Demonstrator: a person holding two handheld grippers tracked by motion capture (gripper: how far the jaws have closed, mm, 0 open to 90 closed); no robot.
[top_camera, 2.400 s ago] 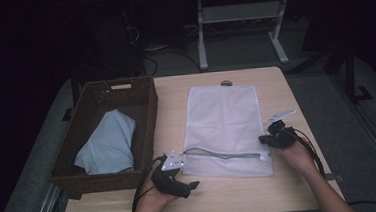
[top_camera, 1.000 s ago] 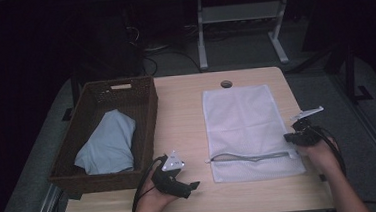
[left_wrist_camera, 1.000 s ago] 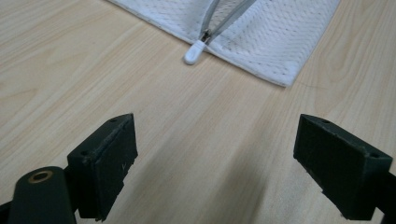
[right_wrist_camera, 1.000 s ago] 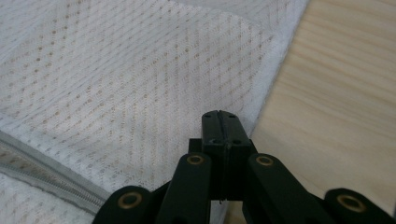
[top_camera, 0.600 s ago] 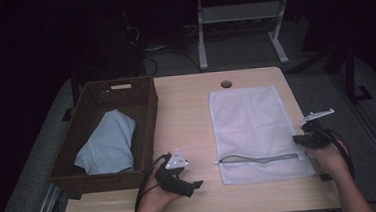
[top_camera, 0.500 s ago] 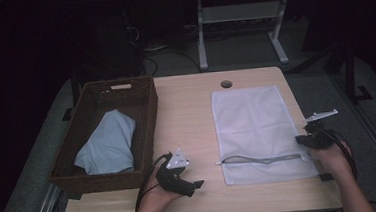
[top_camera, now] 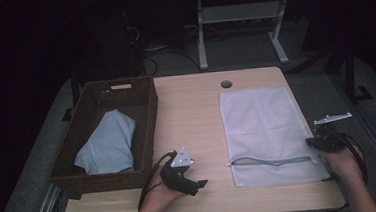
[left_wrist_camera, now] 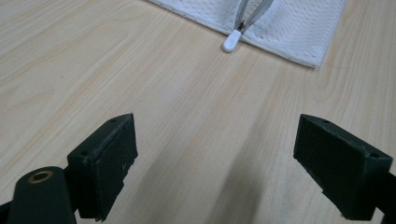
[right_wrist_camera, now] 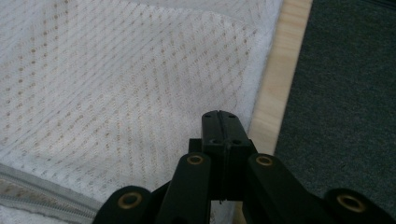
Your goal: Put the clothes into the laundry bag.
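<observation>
Mesh bag (top_camera: 268, 133) lies flat at 3 o'clock on the table (top_camera: 191, 111) in the high view, zipper partly open near its front edge; the basket (top_camera: 147, 96) at 9 o'clock still holds the blue cloth (top_camera: 107, 145), so the loading seems not yet begun. Left gripper (left_wrist_camera: 215, 158) view: jaws wide, empty, the zipper pull (left_wrist_camera: 230, 41) at 12 o'clock. Right gripper (right_wrist_camera: 219, 122) view: jaws pressed shut at the bag's edge; whether mesh is pinched is unclear

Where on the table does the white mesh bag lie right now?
In the high view, the white mesh bag lies flat on the table's right half, its right edge beside the right gripper.
</observation>
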